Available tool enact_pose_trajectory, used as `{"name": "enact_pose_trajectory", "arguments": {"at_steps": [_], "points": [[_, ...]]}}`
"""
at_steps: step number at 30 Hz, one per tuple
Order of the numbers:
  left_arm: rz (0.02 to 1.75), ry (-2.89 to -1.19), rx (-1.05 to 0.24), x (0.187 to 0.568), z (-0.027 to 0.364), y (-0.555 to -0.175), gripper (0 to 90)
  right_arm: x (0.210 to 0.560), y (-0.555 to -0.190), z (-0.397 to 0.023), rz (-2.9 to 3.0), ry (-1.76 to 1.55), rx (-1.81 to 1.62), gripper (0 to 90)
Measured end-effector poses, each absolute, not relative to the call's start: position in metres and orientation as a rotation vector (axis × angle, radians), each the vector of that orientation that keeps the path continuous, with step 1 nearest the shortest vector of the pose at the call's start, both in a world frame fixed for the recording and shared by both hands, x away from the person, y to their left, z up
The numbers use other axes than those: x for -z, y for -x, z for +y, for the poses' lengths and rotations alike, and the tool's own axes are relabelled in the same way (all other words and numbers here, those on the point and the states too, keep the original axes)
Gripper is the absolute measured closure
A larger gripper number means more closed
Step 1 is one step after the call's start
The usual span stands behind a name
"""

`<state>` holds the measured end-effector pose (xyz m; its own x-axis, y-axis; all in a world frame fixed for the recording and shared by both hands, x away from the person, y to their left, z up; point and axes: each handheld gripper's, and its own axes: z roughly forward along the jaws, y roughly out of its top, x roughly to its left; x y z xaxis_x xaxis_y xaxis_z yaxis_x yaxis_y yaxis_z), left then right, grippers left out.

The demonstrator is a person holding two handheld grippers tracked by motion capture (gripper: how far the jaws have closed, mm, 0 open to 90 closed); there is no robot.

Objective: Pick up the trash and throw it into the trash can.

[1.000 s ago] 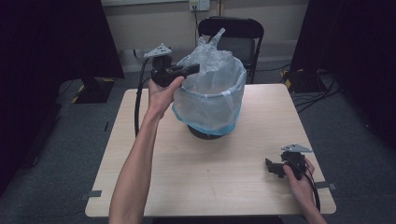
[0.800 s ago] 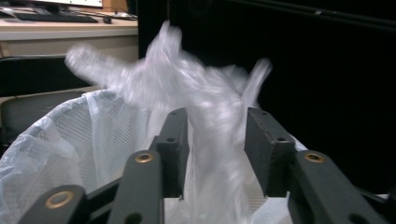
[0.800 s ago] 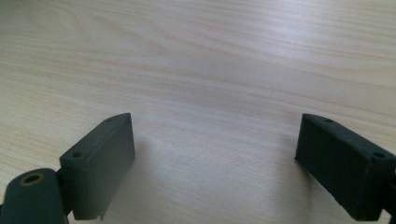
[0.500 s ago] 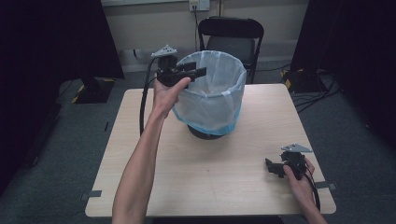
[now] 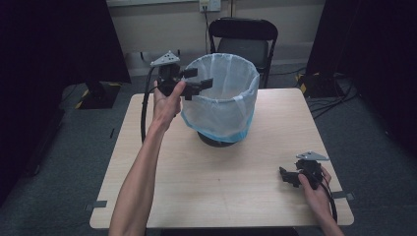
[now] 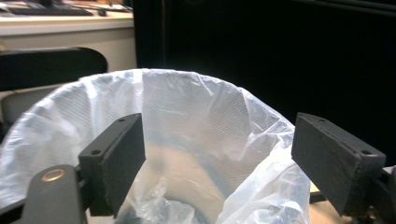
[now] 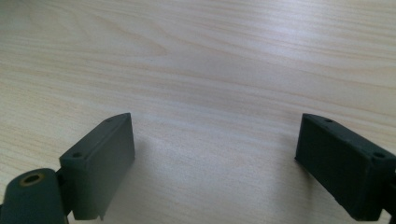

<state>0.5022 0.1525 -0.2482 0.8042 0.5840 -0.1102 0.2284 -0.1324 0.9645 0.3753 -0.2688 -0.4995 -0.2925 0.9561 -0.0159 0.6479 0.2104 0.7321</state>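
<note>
Left gripper [image 5: 196,83] raised at the near-left rim of the bin [image 5: 223,105], jaws wide apart, holding nothing, apparently poised over the bag liner [image 6: 196,121] draped over the rim. Bin stands toward the table's [image 5: 206,191] far edge. Right gripper [image 5: 295,176] rests near the right near corner, jaws wide, empty.

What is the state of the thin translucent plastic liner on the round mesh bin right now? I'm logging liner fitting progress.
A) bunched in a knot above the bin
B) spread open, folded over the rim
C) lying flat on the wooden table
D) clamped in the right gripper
B: the translucent plastic liner lines the open round mesh bin, draped over its rim, while the left gripper hovers open beside it.
</note>
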Motion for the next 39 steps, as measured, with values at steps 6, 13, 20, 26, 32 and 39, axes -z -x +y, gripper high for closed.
{"name": "enact_pose_trajectory", "arguments": {"at_steps": [6,13,20,26,32,39], "points": [[0.664,-1.708,-0.383,0.247,0.165,-0.486,16.0,0.500,-0.375,-0.269,2.019,-1.483,-0.865,10.7],[0.692,-1.741,-0.433,0.261,0.180,-0.463,16.0,0.500,-0.375,-0.269,2.017,-1.482,-0.865,10.7],[0.741,-1.738,-0.502,0.270,0.204,-0.441,15.8,0.500,-0.375,-0.269,2.019,-1.483,-0.865,10.7],[0.785,-1.749,-0.510,0.281,0.226,-0.424,16.0,0.500,-0.375,-0.269,2.017,-1.483,-0.865,10.7],[0.821,-1.743,-0.516,0.297,0.247,-0.406,16.1,0.500,-0.375,-0.269,2.019,-1.483,-0.865,10.7],[0.865,-1.757,-0.534,0.317,0.263,-0.387,16.0,0.500,-0.375,-0.269,2.019,-1.482,-0.866,10.7]]}}
